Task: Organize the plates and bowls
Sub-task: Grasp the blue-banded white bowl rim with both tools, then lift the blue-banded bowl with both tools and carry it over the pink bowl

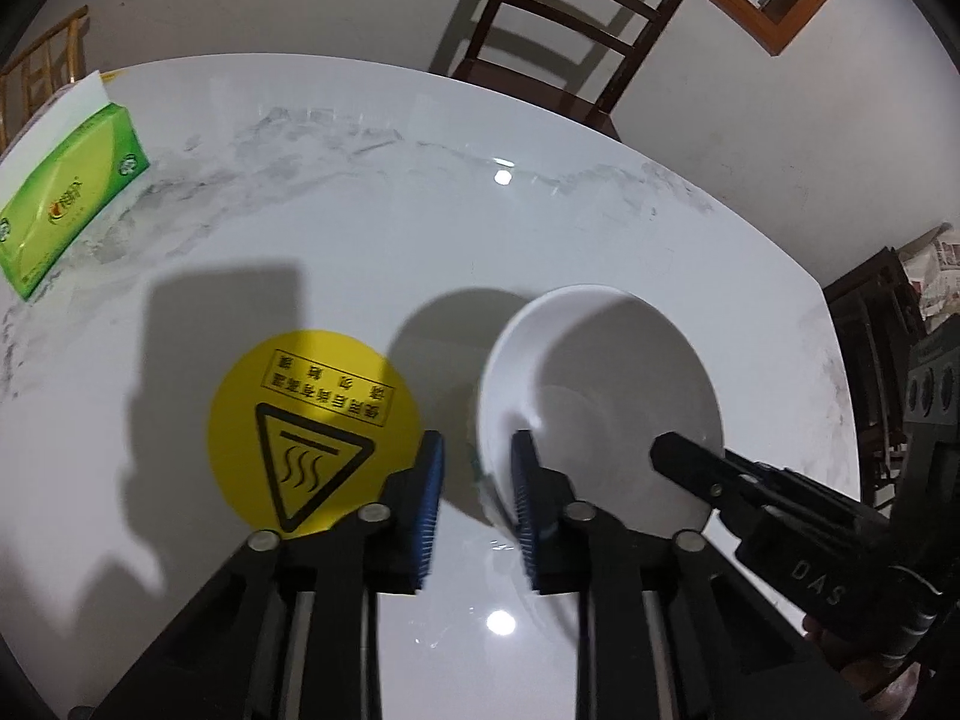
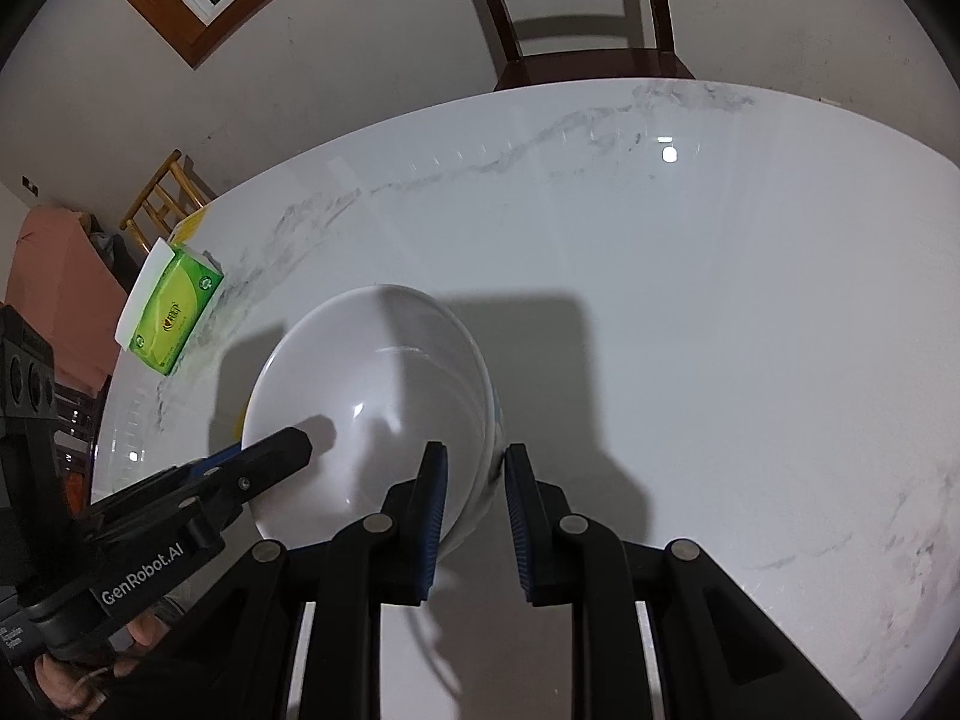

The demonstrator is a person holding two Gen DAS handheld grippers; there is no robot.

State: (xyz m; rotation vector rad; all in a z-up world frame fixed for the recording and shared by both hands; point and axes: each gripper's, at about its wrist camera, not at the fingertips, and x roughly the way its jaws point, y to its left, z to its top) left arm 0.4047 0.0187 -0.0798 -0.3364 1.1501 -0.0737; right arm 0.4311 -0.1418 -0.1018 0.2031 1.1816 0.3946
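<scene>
A white bowl [image 1: 606, 402] is held tilted above the white marble table [image 1: 360, 210]. My left gripper [image 1: 477, 498] has its jaws around the bowl's left rim, with one finger inside. My right gripper [image 2: 474, 510] grips the bowl [image 2: 372, 396] on its right rim, one finger inside and one outside. Each gripper's finger shows in the other view, reaching into the bowl: the right gripper's finger [image 1: 684, 462] and the left gripper's finger [image 2: 282, 450]. A round yellow hot-surface sticker [image 1: 312, 426] lies on the table left of the bowl.
A green tissue box [image 1: 66, 204] sits at the table's far left edge, also in the right wrist view [image 2: 174, 312]. A dark wooden chair [image 1: 558, 30] stands beyond the far edge. Another wooden chair [image 2: 162, 204] is behind the tissue box.
</scene>
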